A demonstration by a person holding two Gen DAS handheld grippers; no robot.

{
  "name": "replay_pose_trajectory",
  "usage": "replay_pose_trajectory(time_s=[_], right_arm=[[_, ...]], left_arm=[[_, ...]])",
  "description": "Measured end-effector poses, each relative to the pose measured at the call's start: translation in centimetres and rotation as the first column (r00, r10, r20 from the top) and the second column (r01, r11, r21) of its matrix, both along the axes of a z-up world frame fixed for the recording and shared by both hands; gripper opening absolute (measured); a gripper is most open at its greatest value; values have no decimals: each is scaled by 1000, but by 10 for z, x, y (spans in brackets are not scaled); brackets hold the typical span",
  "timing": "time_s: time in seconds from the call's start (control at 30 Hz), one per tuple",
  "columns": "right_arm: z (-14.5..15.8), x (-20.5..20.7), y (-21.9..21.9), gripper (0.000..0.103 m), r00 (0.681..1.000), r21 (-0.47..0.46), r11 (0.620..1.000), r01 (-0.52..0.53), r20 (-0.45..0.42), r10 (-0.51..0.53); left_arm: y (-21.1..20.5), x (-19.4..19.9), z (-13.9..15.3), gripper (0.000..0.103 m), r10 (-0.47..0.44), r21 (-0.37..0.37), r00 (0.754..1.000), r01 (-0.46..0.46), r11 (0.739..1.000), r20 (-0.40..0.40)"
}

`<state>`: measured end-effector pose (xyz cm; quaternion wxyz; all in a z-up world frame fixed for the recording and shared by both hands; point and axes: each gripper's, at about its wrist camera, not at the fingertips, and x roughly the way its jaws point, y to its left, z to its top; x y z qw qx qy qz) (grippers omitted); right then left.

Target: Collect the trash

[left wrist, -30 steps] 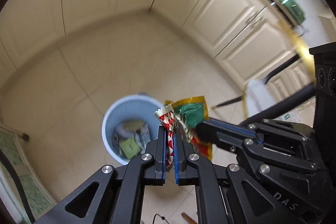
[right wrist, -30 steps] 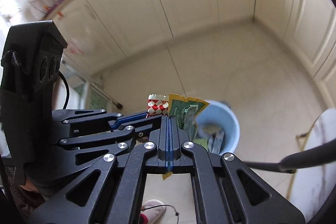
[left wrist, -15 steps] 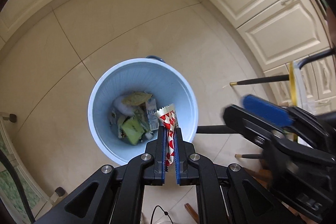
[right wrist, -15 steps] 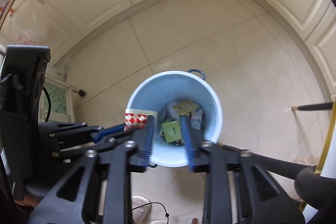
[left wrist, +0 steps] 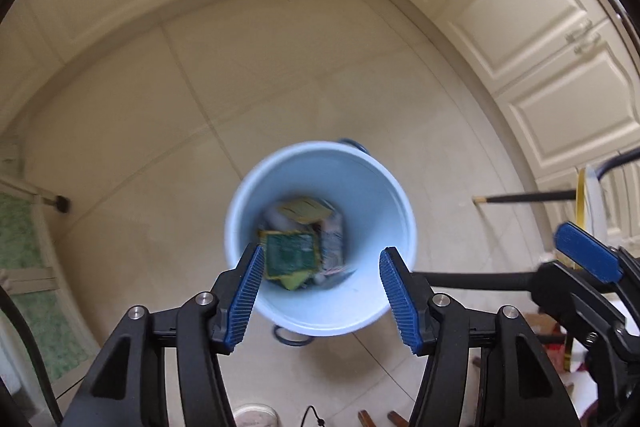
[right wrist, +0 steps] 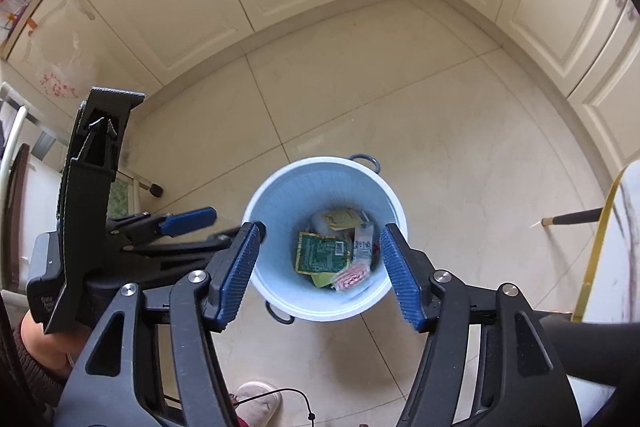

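While both tools (left wrist: 322, 293) (right wrist: 320, 273) opening, nothing between, wrappers (right wrist: 323, 251) inside bin (right wrist: 280, 199).

Wrappers (right wrist: 322, 253) in bin (right wrist: 280, 195) — apparently loose.

In the left wrist view the trash inside the blue bucket (left wrist: 320, 239) is smeared by motion: the green wrapper (left wrist: 290, 254) shows no readable print, and the yellow piece (left wrist: 306, 209) above it is only a soft shape. What lies beneath them cannot be made out. The bucket's near rim is partly covered by the left gripper's (left wrist: 322, 297) fingers (left wrist: 244, 297).

In the right wrist view a pink-and-white wrapper (right wrist: 352, 277) is blurred, its pattern unclear. The white packet (right wrist: 363, 245) carries print too small to read. A slipper (right wrist: 258, 403) at the bottom edge is cut off, and a sleeve (right wrist: 28, 367) at the lower left is mostly hidden behind the left gripper's body.
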<state>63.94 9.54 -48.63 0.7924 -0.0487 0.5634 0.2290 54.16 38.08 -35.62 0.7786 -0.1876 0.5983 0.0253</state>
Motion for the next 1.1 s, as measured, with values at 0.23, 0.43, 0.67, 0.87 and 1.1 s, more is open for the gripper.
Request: replay_pose_trajectory(time_s=[0.23, 0.43, 0.67, 0.87, 1.1], right_arm=[[58, -33, 13, 68, 994, 10, 999, -39, 101, 38], [132, -80, 19, 87, 971, -4, 998, -69, 227, 69], [223, -145, -10, 103, 922, -1, 1000, -13, 386, 12], [291, -206, -55, 103, 873, 35, 997, 67, 482, -75], [357, -274, -105, 103, 800, 100, 983, 152, 571, -182]], left_arm=[[-3, -48, 81, 62, 69, 180, 985, -98, 979, 161], [-9, -104, 157, 72, 85, 219, 952, -153, 964, 294], [-70, -195, 238, 86, 24, 256, 896, -152, 955, 444], [-125, -295, 309, 95, -22, 259, 824, -153, 954, 566], [-193, -408, 352, 102, -91, 301, 730, -162, 940, 677]])
